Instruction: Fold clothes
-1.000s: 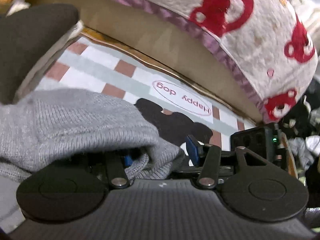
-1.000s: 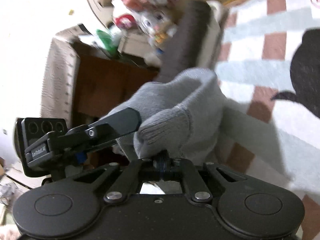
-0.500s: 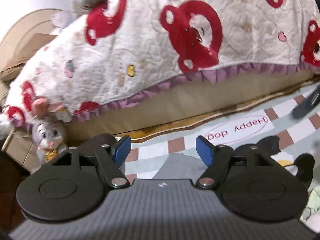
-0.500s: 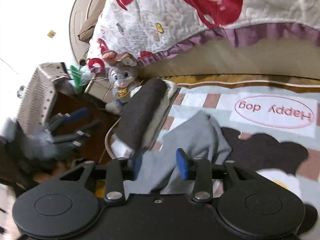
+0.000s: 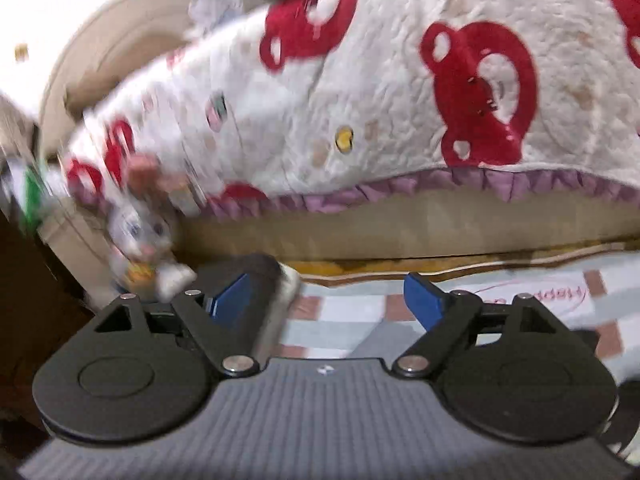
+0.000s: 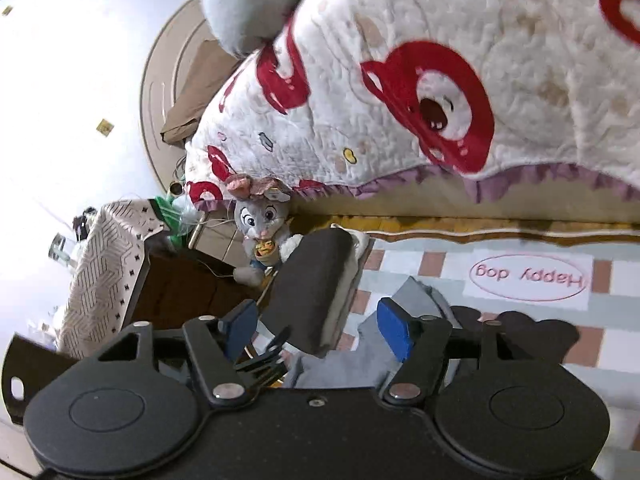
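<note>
1. Since a second ago both hand-held grippers have let go of the grey knitted garment (image 6: 404,332) and risen away from it; then the right one was clenched on a fold of the knit and the left one was buried in it.
2. Left hand-held gripper (image 5: 326,298): released, jaws opening, nothing between the blue pads (image 5: 422,304). Its view is blurred.
3. Right hand-held gripper (image 6: 316,328): released, jaws opening, no cloth pressed by its pads; the garment shows below and beyond them.
4. The grey garment lies on the checked floor mat with pale green, white and terracotta squares (image 6: 440,260), near its "Happy dog" oval label (image 6: 527,278).
5. Just left of the garment lies a dark brown folded cloth with a white underside (image 6: 316,280).
6. Behind it a grey plush rabbit (image 6: 262,224) sits against the bed, under the white quilted cover with red bear prints and a purple frill (image 6: 400,100).
</note>
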A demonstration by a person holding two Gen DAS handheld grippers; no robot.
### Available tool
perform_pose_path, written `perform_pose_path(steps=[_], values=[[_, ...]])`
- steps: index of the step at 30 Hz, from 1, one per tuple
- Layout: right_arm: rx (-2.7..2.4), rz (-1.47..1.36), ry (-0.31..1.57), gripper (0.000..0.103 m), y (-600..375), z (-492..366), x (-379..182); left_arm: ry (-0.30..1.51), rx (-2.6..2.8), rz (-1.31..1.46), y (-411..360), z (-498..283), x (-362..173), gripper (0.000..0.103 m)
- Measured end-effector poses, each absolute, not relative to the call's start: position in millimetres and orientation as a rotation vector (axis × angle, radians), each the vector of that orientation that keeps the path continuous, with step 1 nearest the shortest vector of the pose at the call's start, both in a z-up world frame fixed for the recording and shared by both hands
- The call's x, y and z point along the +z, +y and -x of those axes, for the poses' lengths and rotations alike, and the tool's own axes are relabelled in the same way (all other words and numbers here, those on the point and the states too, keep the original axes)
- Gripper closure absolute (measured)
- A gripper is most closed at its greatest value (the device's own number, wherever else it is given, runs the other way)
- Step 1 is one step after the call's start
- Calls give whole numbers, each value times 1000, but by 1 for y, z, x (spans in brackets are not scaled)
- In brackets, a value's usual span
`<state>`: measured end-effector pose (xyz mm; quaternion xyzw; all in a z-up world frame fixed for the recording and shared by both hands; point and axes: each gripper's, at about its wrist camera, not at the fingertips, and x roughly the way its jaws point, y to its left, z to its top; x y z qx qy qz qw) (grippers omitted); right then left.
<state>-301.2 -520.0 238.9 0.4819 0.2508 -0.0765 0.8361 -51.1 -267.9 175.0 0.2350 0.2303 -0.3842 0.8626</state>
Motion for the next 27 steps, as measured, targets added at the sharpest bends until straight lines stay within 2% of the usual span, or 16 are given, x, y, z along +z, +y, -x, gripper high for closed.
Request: perform_pose_path(steps=[4, 8, 12, 14, 15, 18, 21, 25, 27], values=[[-132, -1108, 625, 32, -528, 251, 150, 610, -794, -447, -298, 18, 96, 19], [-62, -1371, 720, 32, -539, 205, 43, 684, -685, -517, -317, -6, 21, 21], [-15, -1595, 797, 32, -541, 172, -48, 754, -643, -539, -301, -20, -21, 22], [-43, -1575, 847, 32, -536, 159, -77, 702, -562, -609, -284, -20, -32, 40], [-47, -1558, 850, 32, -534, 156, -89, 664, -515, -642, -273, -20, -36, 53], [-96, -1416, 823, 32, -525, 151, -121, 549, -406, -694, -226, -17, -44, 53], [-198, -1122, 880, 39, -504, 153, -144, 579, -365, -684, -170, -16, -51, 50], [-116, -933, 886, 51, -489, 154, -156, 626, -286, -643, -112, -10, -62, 49], [-40, -857, 880, 50, -482, 148, -152, 693, -270, -553, -90, -9, -65, 49]])
